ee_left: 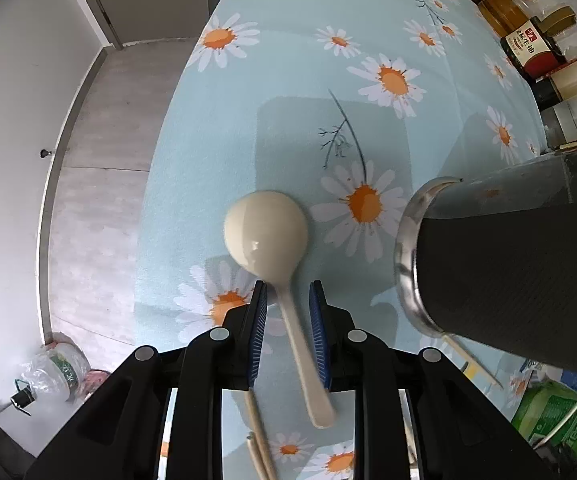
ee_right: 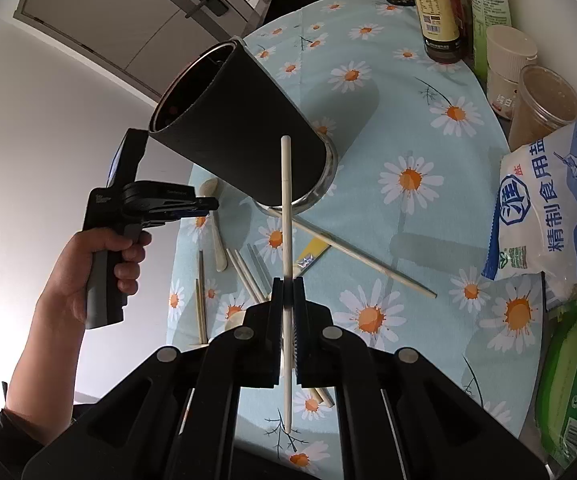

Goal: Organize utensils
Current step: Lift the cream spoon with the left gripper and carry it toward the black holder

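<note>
Pinching one chopstick in right tool; left tool, narrowly parted, straddling spoon; closing squarely on its handle.

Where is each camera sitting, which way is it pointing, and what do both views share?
Left wrist: on the left tool, looking straight down at the cream spoon on the daisy tablecloth; only its blue-padded fingers show.
Right wrist: on the right tool, angled down across the table, pinching a chopstick; the person's left hand shows.
Shared: spoon, tablecloth, black utensil holder.
</note>
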`<state>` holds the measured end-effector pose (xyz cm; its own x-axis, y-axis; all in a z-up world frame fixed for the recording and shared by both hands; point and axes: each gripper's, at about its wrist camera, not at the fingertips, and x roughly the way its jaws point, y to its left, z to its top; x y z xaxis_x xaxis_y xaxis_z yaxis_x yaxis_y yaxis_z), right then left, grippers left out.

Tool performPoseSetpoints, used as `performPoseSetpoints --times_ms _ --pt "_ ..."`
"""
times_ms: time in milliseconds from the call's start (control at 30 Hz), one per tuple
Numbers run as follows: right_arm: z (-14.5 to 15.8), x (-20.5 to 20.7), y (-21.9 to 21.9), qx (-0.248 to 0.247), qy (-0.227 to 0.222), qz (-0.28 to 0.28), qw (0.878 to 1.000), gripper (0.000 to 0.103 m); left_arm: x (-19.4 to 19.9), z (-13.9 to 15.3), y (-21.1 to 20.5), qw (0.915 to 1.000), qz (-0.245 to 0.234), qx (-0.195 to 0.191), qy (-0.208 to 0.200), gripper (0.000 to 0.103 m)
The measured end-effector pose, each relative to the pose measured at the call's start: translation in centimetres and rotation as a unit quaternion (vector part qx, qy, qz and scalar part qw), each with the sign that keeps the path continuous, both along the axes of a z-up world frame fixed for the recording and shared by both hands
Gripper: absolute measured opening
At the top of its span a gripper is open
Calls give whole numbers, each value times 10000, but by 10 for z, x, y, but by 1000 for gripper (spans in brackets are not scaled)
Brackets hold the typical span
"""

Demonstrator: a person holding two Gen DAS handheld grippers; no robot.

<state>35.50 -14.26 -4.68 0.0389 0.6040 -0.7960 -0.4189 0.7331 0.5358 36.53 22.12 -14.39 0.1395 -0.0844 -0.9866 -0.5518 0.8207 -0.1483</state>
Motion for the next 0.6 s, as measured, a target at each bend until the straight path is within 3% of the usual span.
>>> performPoseSetpoints --times_ms 233,267,433,600 --pt "-1 1 -5 49 20 93 9999 6 7 1 -15 9990 2 430 131 20" --pt "0 0 -5 64 15 108 9999 6 7 2 -16 9985 8 531 157 13" --pt "0 0 -8 151 64 218 9996 5 9 5 -26 9959 -183 878 152 8" --pt "1 1 -9 170 67 377 9991 6 5 5 -25 9967 -30 815 -7 7"
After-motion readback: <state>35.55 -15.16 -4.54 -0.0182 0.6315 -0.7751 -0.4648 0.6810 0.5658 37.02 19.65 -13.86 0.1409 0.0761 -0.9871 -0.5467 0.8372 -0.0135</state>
